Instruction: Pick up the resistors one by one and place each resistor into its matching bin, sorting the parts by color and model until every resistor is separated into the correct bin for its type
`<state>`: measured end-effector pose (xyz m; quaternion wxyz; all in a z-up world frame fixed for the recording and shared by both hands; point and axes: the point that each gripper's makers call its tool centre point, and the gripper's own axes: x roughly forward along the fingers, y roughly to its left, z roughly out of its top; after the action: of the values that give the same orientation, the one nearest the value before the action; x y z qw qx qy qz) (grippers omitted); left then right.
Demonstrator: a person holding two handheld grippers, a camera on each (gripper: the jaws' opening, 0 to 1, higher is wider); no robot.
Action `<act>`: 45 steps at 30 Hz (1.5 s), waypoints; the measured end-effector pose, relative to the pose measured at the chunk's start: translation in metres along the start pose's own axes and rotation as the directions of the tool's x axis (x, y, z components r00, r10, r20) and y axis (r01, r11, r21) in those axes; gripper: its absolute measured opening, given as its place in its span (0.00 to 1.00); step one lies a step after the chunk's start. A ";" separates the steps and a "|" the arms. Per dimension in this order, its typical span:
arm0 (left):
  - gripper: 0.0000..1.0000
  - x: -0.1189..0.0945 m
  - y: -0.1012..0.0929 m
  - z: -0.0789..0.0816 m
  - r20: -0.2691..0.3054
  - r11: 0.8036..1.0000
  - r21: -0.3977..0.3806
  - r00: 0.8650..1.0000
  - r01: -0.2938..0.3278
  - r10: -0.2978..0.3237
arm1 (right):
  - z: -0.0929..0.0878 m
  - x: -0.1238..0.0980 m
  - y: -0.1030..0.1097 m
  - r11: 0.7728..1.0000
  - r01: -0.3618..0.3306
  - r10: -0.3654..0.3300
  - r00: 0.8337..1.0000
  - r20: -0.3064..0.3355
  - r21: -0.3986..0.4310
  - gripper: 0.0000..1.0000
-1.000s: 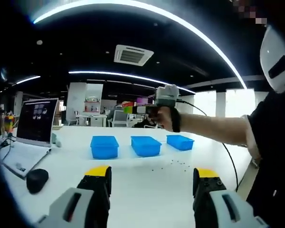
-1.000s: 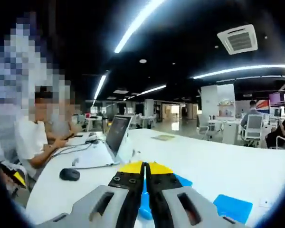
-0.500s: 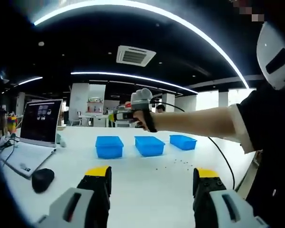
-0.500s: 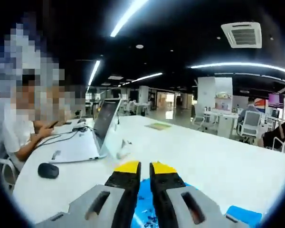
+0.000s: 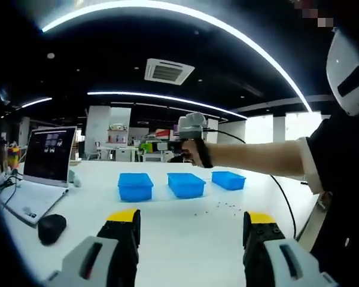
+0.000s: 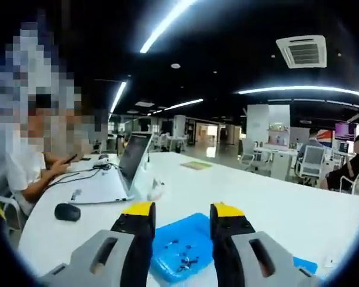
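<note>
Hovering right gripper (image 6: 182, 210), fingers wide, empty, over blue plastic bin (image 6: 185, 248) at lower centre; loose small dark resistors (image 5: 218, 207) lie mid-frame on white counter (image 5: 179, 230). Left gripper (image 5: 191, 216) wide, empty. Risk: wrong-type drop.

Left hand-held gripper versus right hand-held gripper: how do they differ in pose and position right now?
The left hand-held gripper hangs open over bare white table, well short of the three blue bins; the right hand-held gripper hangs open directly above a blue bin holding small dark parts. The left's jaws stand wider apart than the right's. Both have yellow-tipped black jaws and hold nothing.
</note>
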<state>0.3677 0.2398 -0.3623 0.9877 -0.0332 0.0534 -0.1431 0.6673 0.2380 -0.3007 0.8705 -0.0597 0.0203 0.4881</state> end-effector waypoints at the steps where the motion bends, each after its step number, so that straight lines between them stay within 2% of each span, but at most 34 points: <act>1: 0.70 0.001 -0.001 0.001 0.002 1.000 0.000 1.000 0.005 -0.005 | -0.001 -0.013 -0.001 1.000 0.000 0.000 1.000 0.009 0.003 0.38; 3: 0.70 0.005 -0.001 0.001 0.005 1.000 0.001 1.000 0.014 -0.014 | -0.006 -0.045 -0.005 1.000 0.009 -0.009 1.000 0.027 0.012 0.38; 4: 0.70 0.007 -0.002 0.001 0.006 1.000 0.002 1.000 0.020 -0.020 | -0.006 -0.050 -0.006 1.000 0.011 -0.011 0.999 0.031 0.015 0.38; 8: 0.70 0.017 -0.006 0.001 0.006 0.999 0.007 0.999 0.051 -0.051 | -0.023 -0.123 -0.009 0.999 0.041 -0.042 0.998 0.043 0.019 0.39; 12: 0.70 0.029 -0.014 0.000 0.004 0.996 0.008 0.996 0.088 -0.088 | -0.045 -0.202 -0.013 0.995 0.102 -0.102 0.994 0.042 0.006 0.39; 16: 0.70 0.037 -0.022 -0.001 -0.004 0.993 0.009 0.993 0.119 -0.119 | -0.065 -0.263 -0.012 0.985 0.173 -0.172 0.985 0.032 -0.010 0.39; 20: 0.70 0.045 -0.029 -0.002 -0.013 0.989 0.014 0.989 0.146 -0.146 | -0.082 -0.321 -0.001 0.971 0.240 -0.240 0.970 0.030 0.016 0.39; 24: 0.70 0.049 -0.034 -0.001 -0.024 0.987 0.021 0.987 0.162 -0.162 | -0.097 -0.374 0.018 0.954 0.299 -0.300 0.954 0.012 0.023 0.39; 27: 0.70 0.050 -0.037 -0.001 -0.034 0.985 0.030 0.985 0.168 -0.167 | -0.106 -0.399 0.031 0.946 0.324 -0.323 0.946 -0.012 0.033 0.41; 31: 0.71 0.051 -0.039 -0.001 -0.041 0.985 0.032 0.985 0.171 -0.169 | -0.107 -0.417 0.037 0.933 0.358 -0.358 0.933 -0.036 0.019 0.41; 34: 0.71 0.053 -0.041 -0.003 -0.051 0.985 0.034 0.984 0.171 -0.169 | -0.102 -0.419 0.035 0.932 0.363 -0.363 0.931 -0.030 0.013 0.41; 45: 0.71 0.052 -0.042 -0.003 -0.055 0.986 0.035 0.986 0.161 -0.159 | -0.103 -0.414 0.037 0.944 0.329 -0.329 0.944 -0.034 -0.006 0.41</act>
<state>0.4051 0.1850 -0.3665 0.9718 -0.0143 0.0736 -0.2236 0.4215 -0.1062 -0.3675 0.9392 -0.0709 0.0250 0.3349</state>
